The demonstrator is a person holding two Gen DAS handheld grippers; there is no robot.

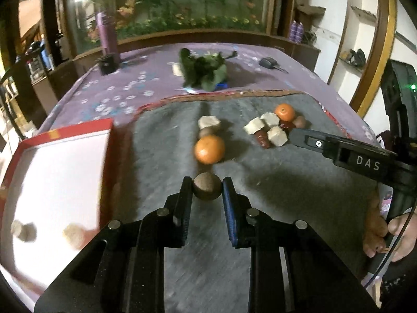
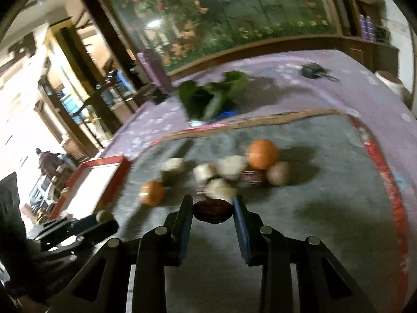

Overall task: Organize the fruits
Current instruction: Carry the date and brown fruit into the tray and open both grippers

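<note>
My left gripper [image 1: 207, 185] is shut on a small round brown fruit [image 1: 206, 189], held above the grey mat [image 1: 286, 195]. An orange [image 1: 209, 149] lies just beyond it, with a pale chunk [image 1: 209, 124] behind. My right gripper [image 2: 213, 206] is shut on a dark red date [image 2: 212, 210]; it also shows in the left wrist view [image 1: 302, 137], beside a cluster of pale chunks [image 1: 269, 127], a date [image 1: 262, 138] and a second orange [image 1: 284, 112]. A red-rimmed white box [image 1: 60, 172] at the left holds a few small blurred pieces.
A bunch of green leaves [image 1: 204, 69] lies on the purple flowered cloth [image 1: 125, 88] behind the mat. A purple bottle [image 1: 106, 32] and a black object [image 1: 106, 64] stand at the back left, a dark mouse-like object [image 1: 268, 63] at the back right.
</note>
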